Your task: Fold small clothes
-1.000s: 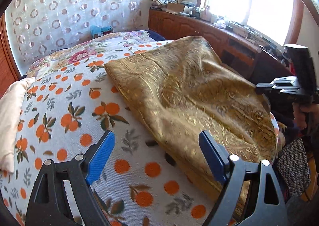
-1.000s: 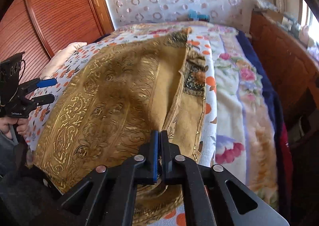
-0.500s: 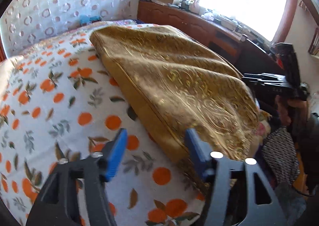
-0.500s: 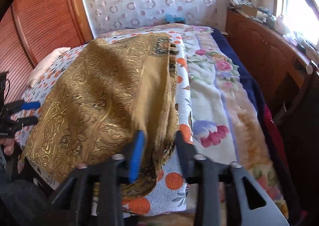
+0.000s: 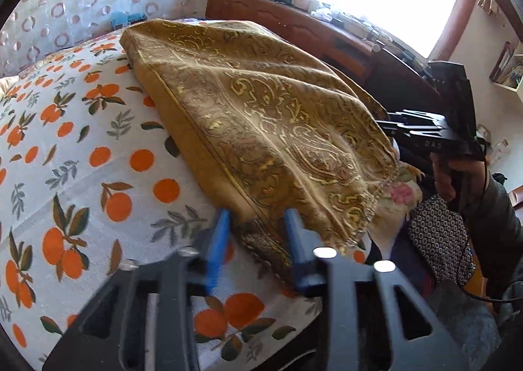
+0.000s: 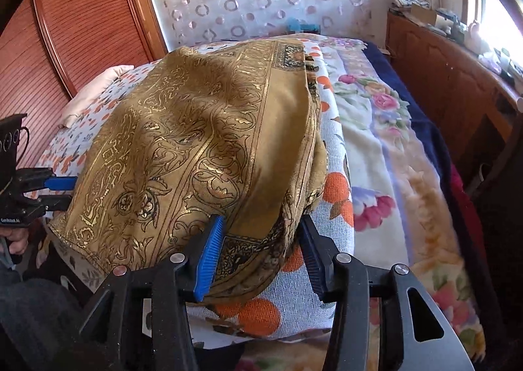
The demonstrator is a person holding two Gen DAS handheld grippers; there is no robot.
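The left claw [image 5: 256,240] is closing, its blue pads [image 5: 217,246] on either side of the near corner of the gold cloth [image 5: 261,116]. A second ago it stood wide over bare sheet, short of the cloth. Now the corner sits between the pads — a gap still shows on both sides, so I would not call it gripped yet.

The right claw [image 6: 261,240] has gone the other way: pinched tight a second ago, it now stands about half open, with the other near corner of the cloth [image 6: 209,129] bunched between its pads. The left pad [image 6: 210,255] looks close against the fabric; the right one stands just clear of it. It is not clamped.

The cloth itself lies on the bed, on the white sheet [image 5: 81,148] printed with oranges. It appears already doubled over, with a thick edge running away from the claws towards the curtain. Beyond the right side a flowered blanket [image 6: 392,148] covers the rest of the bed.

Both claws sit at the two near corners at once — by my reading, the take-up for the next fold. Once both pinch firmly, the corners could be lifted and carried towards the far edge.
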